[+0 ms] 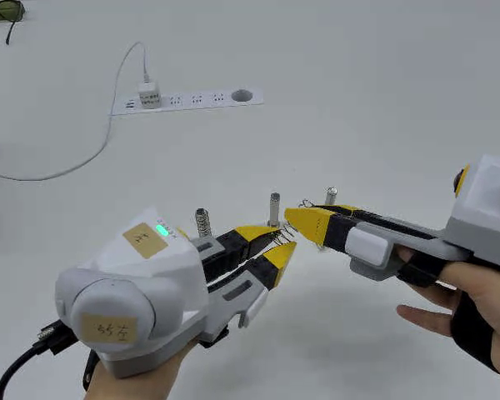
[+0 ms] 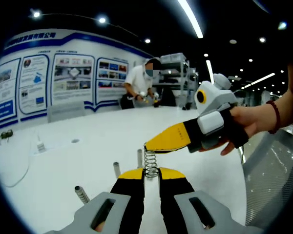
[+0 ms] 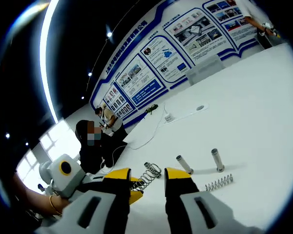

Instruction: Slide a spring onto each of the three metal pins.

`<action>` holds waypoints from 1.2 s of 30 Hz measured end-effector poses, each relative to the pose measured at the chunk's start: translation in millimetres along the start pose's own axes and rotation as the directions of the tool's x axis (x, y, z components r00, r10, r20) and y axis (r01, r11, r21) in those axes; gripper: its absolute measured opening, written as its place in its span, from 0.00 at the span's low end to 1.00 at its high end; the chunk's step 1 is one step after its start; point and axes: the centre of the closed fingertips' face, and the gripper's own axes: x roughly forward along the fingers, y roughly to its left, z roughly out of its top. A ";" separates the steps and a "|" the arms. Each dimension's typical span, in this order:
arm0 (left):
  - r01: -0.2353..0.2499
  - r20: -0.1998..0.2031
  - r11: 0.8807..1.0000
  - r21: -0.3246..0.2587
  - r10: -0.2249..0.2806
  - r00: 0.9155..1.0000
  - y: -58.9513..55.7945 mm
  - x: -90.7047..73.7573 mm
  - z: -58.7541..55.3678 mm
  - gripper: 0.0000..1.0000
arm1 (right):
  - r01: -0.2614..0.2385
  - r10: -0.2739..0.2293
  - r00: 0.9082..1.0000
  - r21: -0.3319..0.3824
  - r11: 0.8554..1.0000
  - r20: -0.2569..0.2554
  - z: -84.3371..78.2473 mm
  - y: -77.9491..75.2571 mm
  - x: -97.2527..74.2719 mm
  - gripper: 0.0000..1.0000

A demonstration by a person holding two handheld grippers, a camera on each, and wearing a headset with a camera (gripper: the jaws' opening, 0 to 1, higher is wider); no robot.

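Three metal pins stand in a row on the white table. The left pin (image 1: 203, 222) carries a spring; the middle pin (image 1: 274, 208) and the right pin (image 1: 331, 196) are bare. My left gripper (image 1: 285, 242) is shut on another spring (image 2: 150, 163), which stands upright out of its yellow tips (image 2: 151, 171). My right gripper (image 1: 293, 217) comes in from the right, and its tip meets the spring's free end (image 3: 149, 174). Its jaws (image 3: 149, 171) stand apart, open. A loose spring (image 3: 219, 183) lies on the table beside the bare pins (image 3: 183, 164).
A white power strip (image 1: 187, 100) with a charger and cable lies at the back of the table (image 1: 383, 92). Dark glasses (image 1: 0, 10) sit at the far left corner. A person (image 2: 139, 80) works at a bench in the background.
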 end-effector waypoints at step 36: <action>-0.005 -0.016 1.000 -0.023 0.005 1.000 0.3 -3.8 3.5 0.15 | -0.051 0.050 0.999 0.047 0.998 0.012 1.1 13.3 7.1 0.11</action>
